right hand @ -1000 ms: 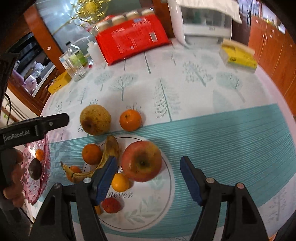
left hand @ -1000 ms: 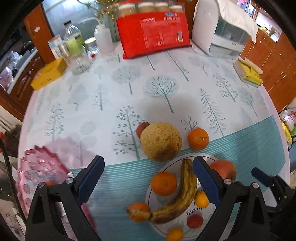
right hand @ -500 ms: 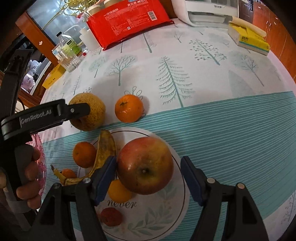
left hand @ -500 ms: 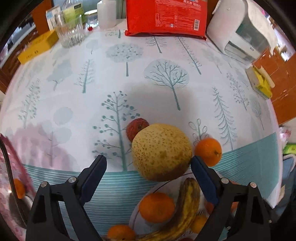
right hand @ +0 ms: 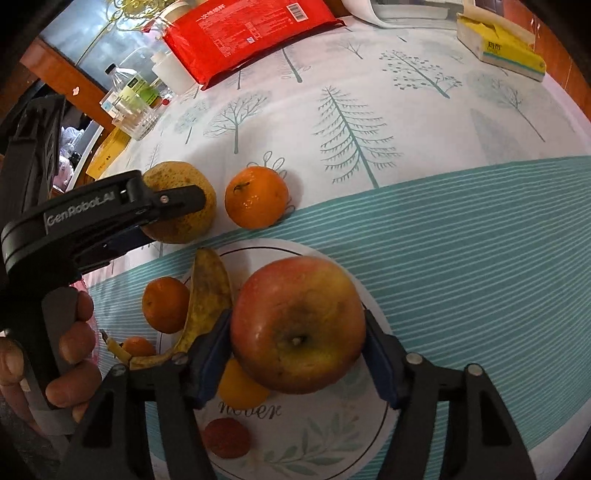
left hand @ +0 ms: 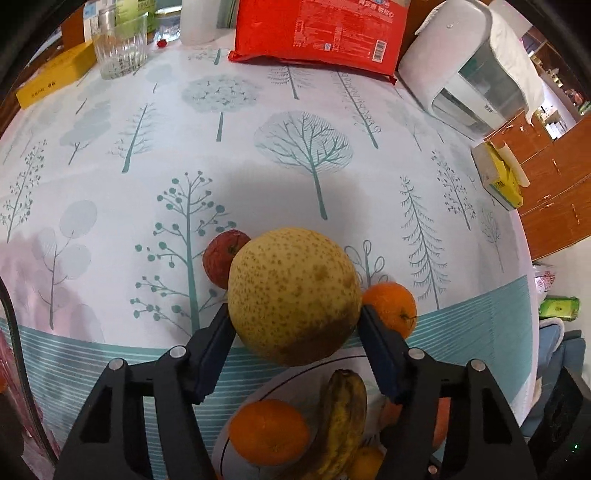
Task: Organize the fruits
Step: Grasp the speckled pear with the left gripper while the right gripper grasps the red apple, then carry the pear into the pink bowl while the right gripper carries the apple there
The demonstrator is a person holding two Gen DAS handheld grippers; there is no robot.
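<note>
My left gripper (left hand: 295,328) is shut on a big speckled yellow pear (left hand: 293,293), which rests on the tablecloth; it also shows in the right wrist view (right hand: 181,203). My right gripper (right hand: 297,350) is shut on a red-yellow apple (right hand: 297,325) over the white plate (right hand: 332,435). The plate holds a spotted banana (right hand: 205,295), small oranges (right hand: 166,304) and a small red fruit (right hand: 225,437). An orange (right hand: 256,201) lies on the cloth beside the pear. A small red fruit (left hand: 221,258) lies behind the pear.
A red package (left hand: 317,33), a white appliance (left hand: 465,62), a yellow tissue box (left hand: 498,177), a glass (left hand: 120,48) and a yellow box (left hand: 51,85) stand at the table's far side. A pink tray edge (left hand: 7,369) is at left.
Both grippers moved in and down and closed: the left onto the pear, the right onto the apple. Earlier both were open above the fruit.
</note>
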